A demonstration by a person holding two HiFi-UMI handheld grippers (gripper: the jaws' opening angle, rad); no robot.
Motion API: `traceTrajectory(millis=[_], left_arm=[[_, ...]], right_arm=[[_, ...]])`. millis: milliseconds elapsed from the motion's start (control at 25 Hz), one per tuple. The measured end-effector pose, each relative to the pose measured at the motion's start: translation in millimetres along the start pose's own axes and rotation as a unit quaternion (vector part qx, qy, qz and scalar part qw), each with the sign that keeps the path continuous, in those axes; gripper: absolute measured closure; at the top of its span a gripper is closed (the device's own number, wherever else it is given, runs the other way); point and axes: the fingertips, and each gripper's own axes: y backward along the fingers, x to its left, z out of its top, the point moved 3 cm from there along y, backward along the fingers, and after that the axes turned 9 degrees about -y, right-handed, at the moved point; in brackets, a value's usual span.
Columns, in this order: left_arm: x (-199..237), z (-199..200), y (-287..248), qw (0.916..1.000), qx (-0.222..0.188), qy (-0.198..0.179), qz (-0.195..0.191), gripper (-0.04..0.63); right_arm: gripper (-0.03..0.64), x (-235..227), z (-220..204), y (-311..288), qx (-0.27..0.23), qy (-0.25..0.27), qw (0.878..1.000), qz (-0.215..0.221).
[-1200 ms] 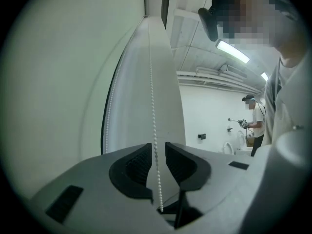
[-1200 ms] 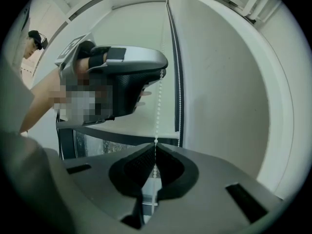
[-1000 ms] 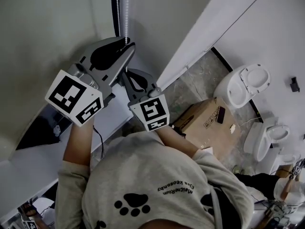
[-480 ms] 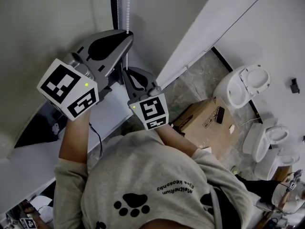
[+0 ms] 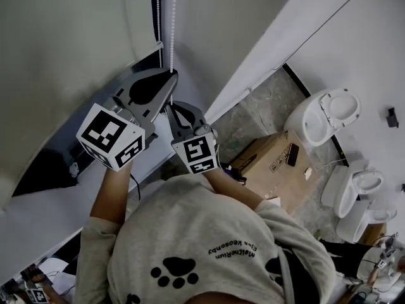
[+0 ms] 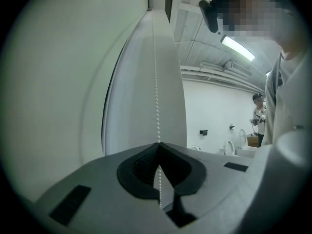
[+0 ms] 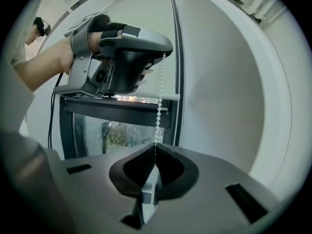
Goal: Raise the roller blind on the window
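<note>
Bead chain (image 5: 172, 24) runs in a narrow gap between blind (image 5: 69, 43) and side wall (image 5: 215, 24) — little sideways room. Left gripper (image 5: 169, 75) sits just above right gripper (image 5: 169, 108), barring its way up; sill (image 5: 44, 227) lies below both.

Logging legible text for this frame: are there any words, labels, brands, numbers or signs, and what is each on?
No text here can be quoted reliably.
Shirt back: two short printed lines, upside down in the head view and too small to read.
Paw-print graphic on the same shirt: no letters.
Cardboard box: dark printed marks, too small to read.
Marker cubes: black-and-white square patterns, no letters or numbers.
</note>
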Motion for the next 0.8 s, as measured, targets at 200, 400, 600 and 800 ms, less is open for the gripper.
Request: traceTrajectory(millis=[200,400,600,800], left_arm=[[-3,-29,2,0.9997,0.010,0.018,0.013,0.588],[-6,-60,2,0.9989,0.015,0.039,0.021,0.588],[-12,-84,0,0.9976,0.024,0.062,0.022,0.588],[-18,-99,-1,0.9971,0.032,0.066,0.020,0.588]], right_arm=[[0.607,1,-28,-5,0.018,-0.007,1.000,0.004],[0.607,-1,-56,-14,0.040,-0.013,0.999,0.004],[0.607,-4,-80,-15,0.061,-0.031,0.998,0.011],[0.607,-5,-96,-14,0.076,-0.044,0.996,0.014]])
